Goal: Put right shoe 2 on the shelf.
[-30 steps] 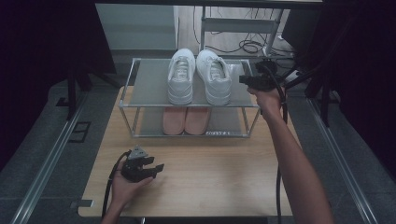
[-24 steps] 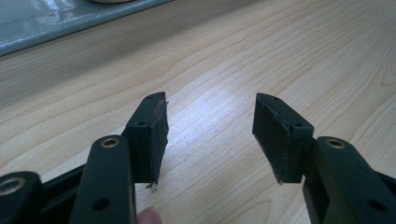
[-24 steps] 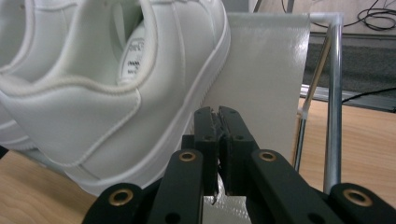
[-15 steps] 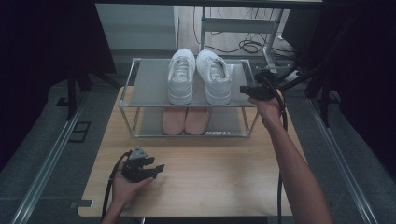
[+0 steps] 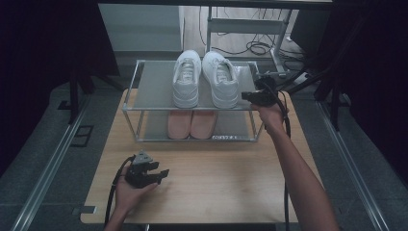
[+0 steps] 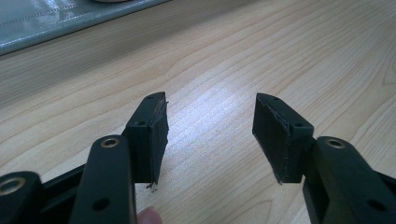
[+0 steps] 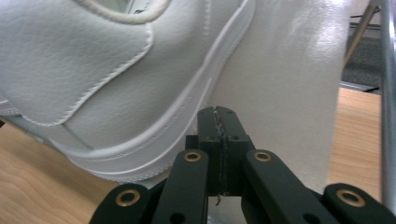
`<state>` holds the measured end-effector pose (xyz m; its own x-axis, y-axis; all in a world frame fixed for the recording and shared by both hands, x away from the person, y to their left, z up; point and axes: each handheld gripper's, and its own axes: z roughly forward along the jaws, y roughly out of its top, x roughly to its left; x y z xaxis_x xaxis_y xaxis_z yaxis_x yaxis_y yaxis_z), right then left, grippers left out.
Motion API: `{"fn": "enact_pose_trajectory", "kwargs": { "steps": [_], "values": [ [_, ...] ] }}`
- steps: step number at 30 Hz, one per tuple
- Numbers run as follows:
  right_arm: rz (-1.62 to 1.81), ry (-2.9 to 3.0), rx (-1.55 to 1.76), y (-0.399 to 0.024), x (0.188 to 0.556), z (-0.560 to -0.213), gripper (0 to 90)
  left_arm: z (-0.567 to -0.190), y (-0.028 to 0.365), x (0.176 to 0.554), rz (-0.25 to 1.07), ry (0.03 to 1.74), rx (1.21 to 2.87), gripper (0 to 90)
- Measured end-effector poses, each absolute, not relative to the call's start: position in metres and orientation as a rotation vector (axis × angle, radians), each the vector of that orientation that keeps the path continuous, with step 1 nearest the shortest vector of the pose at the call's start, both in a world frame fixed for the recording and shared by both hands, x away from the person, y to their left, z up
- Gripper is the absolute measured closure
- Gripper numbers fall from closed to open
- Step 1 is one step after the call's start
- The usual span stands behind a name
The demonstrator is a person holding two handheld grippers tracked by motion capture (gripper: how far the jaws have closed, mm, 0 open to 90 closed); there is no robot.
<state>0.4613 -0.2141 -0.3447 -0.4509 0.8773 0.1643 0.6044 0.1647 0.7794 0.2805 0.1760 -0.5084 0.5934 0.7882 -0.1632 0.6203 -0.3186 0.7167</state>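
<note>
Hovering with right gripper (image 7: 219, 114) pressed together, empty, beside the right white shoe's (image 7: 107, 79) sole; shoe lying lengthwise front-to-back; left gripper (image 6: 210, 135) spread apart, resting far off.

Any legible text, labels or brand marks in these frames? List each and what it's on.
None can be read.
Shoe rack: a small pale label on its lower front rail carries marks, too small and blurred to read.
White shoes, pink shoes, both claws: no lettering visible.
</note>
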Motion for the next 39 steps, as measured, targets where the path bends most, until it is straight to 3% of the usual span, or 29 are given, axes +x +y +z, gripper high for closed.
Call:
{"fn": "enact_pose_trajectory", "kwargs": {
  "steps": [39],
  "values": [
    [1.204, 2.168, 1.306, -0.16, 0.449, -0.346, 90.0, -0.507, 0.175, 0.28, 0.276, 1.108, 2.039, 46.1]
  ]
}}
